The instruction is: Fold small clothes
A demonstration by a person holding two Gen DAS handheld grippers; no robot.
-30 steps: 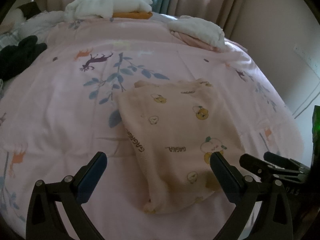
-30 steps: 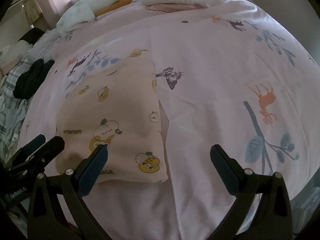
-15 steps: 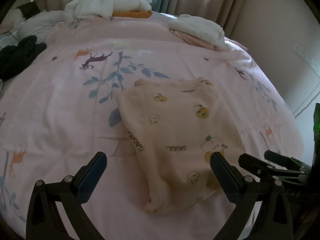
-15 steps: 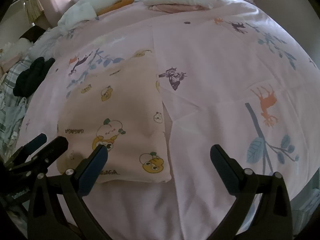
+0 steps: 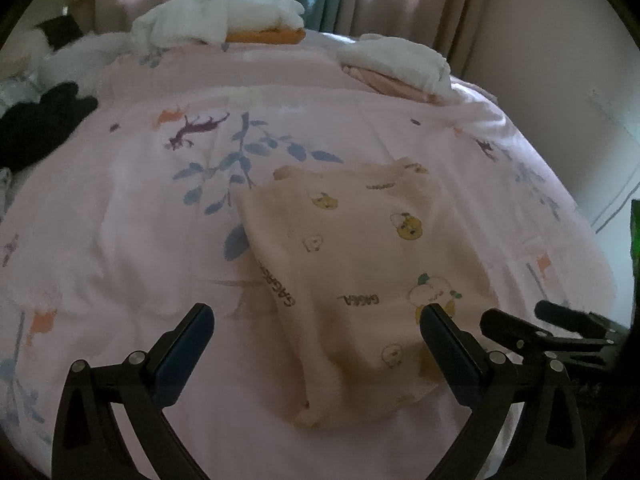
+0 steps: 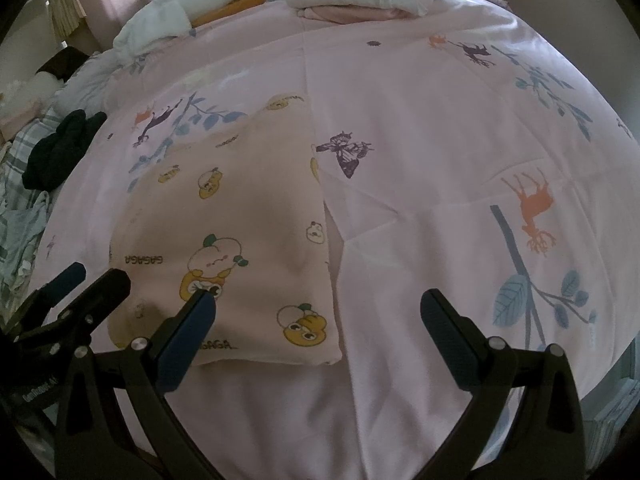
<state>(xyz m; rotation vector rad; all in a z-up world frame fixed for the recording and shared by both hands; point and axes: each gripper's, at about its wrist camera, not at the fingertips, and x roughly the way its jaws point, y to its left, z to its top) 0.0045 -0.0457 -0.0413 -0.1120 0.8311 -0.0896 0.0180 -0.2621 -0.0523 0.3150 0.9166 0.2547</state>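
Observation:
A small peach garment printed with yellow cartoon fruit and "GAGAGA" lies folded flat on the pink bed cover. It also shows in the right wrist view. My left gripper is open and empty, hovering over the garment's near left edge. My right gripper is open and empty, above the garment's near right corner. The right gripper shows at the right of the left wrist view. The left gripper shows at the left of the right wrist view.
Folded white and pink clothes lie at the far right of the bed. A white and orange pile lies by the curtains. A black garment and plaid cloth lie at the left. A wall stands on the right.
Both grippers have drifted slightly, so the garment sits a little nearer in the right wrist view. The garment has not moved and both grippers stay open.

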